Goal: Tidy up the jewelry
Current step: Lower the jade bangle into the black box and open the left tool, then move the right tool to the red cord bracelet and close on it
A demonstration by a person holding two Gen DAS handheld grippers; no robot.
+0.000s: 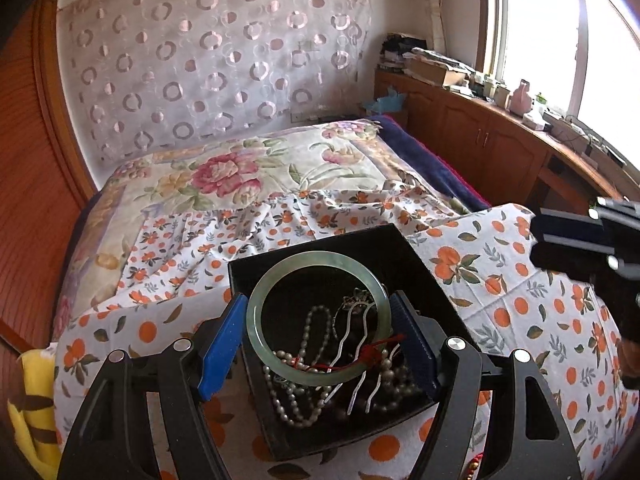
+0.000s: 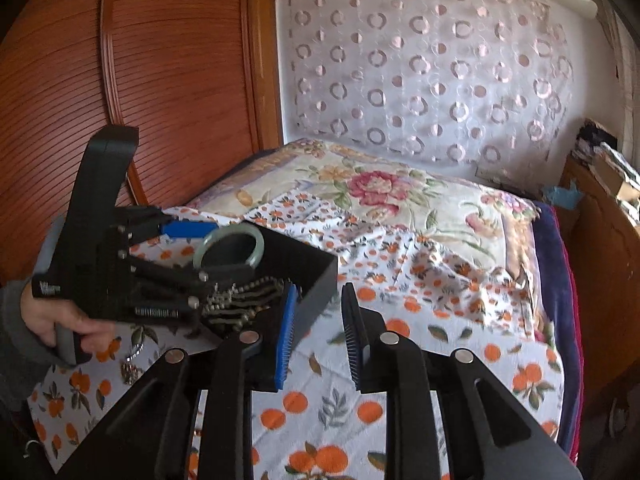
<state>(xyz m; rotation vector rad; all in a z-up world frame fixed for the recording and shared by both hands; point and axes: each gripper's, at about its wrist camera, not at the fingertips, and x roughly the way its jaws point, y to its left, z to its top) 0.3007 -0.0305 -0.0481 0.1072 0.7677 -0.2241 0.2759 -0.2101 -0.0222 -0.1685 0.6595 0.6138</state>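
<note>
Holding pearls (image 1: 296,396) and hairpins (image 1: 352,344), black box (image 1: 304,248) sits under gripper-held jade bangle (image 1: 320,320)

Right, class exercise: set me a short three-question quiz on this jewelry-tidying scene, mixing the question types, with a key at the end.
1. True or false: the left gripper holds the green bangle over the black box.
2. Multiple choice: the right gripper is A) shut on a necklace, B) open with nothing between its fingers, C) inside the box.
3. Short answer: name one thing already lying in the box.

Key
1. True; the blue fingers grip the bangle's two sides.
2. B.
3. The pearl necklace, or the silver hairpin.
</note>
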